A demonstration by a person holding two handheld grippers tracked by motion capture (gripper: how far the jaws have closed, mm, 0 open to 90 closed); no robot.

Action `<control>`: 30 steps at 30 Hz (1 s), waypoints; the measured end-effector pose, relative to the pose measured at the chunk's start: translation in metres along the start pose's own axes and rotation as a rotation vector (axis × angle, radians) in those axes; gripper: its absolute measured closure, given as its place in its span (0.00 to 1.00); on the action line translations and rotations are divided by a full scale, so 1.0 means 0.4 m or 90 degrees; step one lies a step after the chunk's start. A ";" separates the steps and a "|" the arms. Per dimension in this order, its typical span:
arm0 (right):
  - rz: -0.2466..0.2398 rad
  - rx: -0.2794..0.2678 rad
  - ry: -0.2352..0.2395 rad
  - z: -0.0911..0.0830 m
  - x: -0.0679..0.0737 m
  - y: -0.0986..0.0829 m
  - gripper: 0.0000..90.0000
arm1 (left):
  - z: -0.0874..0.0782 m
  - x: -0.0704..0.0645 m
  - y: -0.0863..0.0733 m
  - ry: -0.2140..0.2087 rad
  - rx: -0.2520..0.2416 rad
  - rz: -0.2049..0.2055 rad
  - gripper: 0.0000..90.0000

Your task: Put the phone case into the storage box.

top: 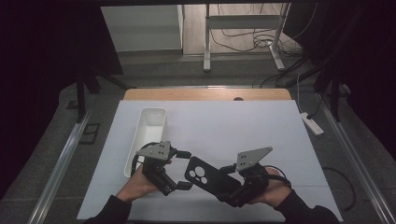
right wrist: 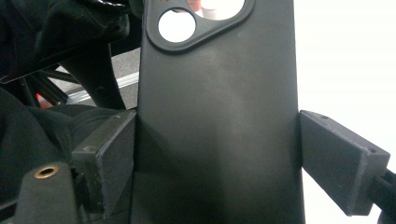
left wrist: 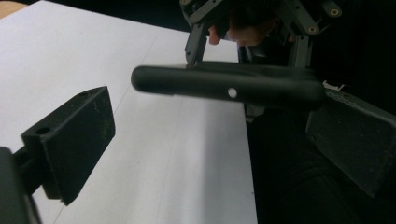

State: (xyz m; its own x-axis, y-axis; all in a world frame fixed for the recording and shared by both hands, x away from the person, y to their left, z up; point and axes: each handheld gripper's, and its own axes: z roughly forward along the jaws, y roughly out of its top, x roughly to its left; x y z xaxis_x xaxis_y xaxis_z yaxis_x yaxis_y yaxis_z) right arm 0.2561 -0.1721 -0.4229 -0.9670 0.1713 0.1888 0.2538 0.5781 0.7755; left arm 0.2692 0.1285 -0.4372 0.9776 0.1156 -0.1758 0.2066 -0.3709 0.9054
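Phone case: we see our right gripper clamped on its sides, our left gripper spread apart beside it.

A long white plastic tray blocks the bench at ten o'clock; from twelve round to three o'clock the white surface lies open.

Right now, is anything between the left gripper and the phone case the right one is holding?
Nothing visible. The left gripper is open, its jaws apart, facing the free end of the black phone case; white table lies below. The right gripper clamps the case's edges.
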 end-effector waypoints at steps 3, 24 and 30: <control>-0.003 0.003 0.005 0.003 0.002 0.002 0.17 | 0.000 -0.002 0.001 -0.012 -0.005 0.009 0.05; -0.029 0.013 0.049 0.017 0.008 0.010 0.17 | 0.012 -0.011 -0.002 -0.077 -0.010 0.032 0.12; -0.036 0.014 0.050 0.017 0.007 0.009 0.16 | 0.010 -0.012 -0.001 -0.074 -0.007 0.030 0.15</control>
State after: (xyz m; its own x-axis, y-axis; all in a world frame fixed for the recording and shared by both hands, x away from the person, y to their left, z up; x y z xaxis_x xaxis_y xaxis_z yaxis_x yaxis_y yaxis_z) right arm 0.2546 -0.1641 -0.4236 -0.9785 0.0757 0.1918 0.1982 0.6022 0.7733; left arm 0.2646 0.1242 -0.4384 0.9845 -0.0098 -0.1754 0.1599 -0.3638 0.9177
